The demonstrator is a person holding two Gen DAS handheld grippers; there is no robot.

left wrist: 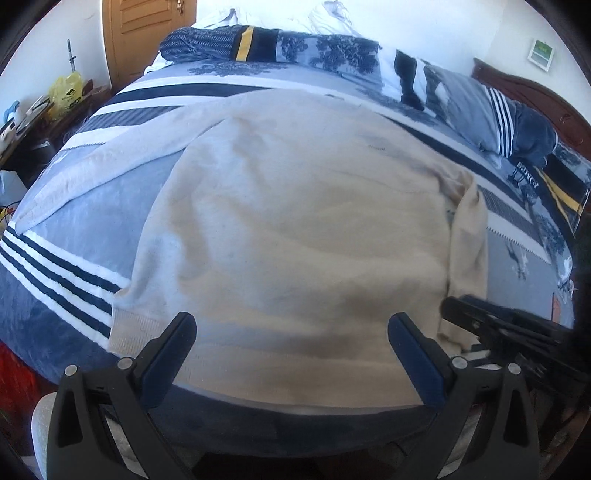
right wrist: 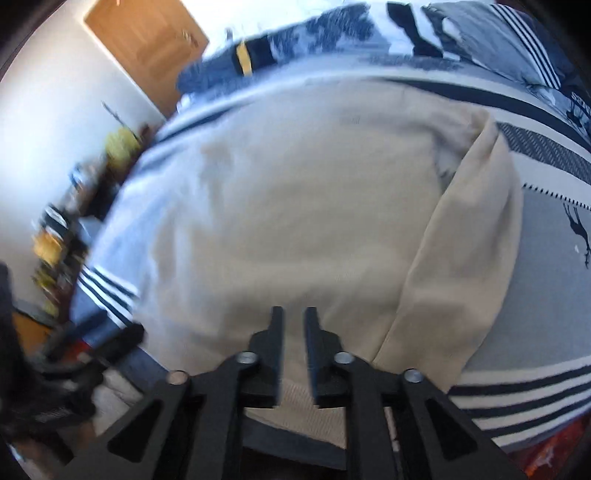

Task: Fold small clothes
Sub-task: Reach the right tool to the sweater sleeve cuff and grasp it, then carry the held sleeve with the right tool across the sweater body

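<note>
A beige sweater [left wrist: 295, 229] lies flat on the bed, hem toward me. Its left sleeve [left wrist: 85, 173] stretches out to the left; its right sleeve [left wrist: 469, 243] is folded down along the body. My left gripper [left wrist: 291, 328] is open, its jaws wide apart above the hem. My right gripper [left wrist: 448, 306] shows at the right by the sleeve cuff. In the right wrist view the sweater [right wrist: 295, 206] fills the middle and my right gripper [right wrist: 294, 317] hovers over the hem with jaws nearly closed, a narrow gap between them, holding nothing. The folded sleeve [right wrist: 465, 236] lies to its right.
The bed cover [left wrist: 66, 266] is blue-grey with white and navy stripes. Folded bedding [left wrist: 273, 44] and a pillow [left wrist: 476, 107] lie at the far side. A cluttered side table [left wrist: 40, 107] with a yellow bag and a wooden door [left wrist: 144, 33] stand at the left.
</note>
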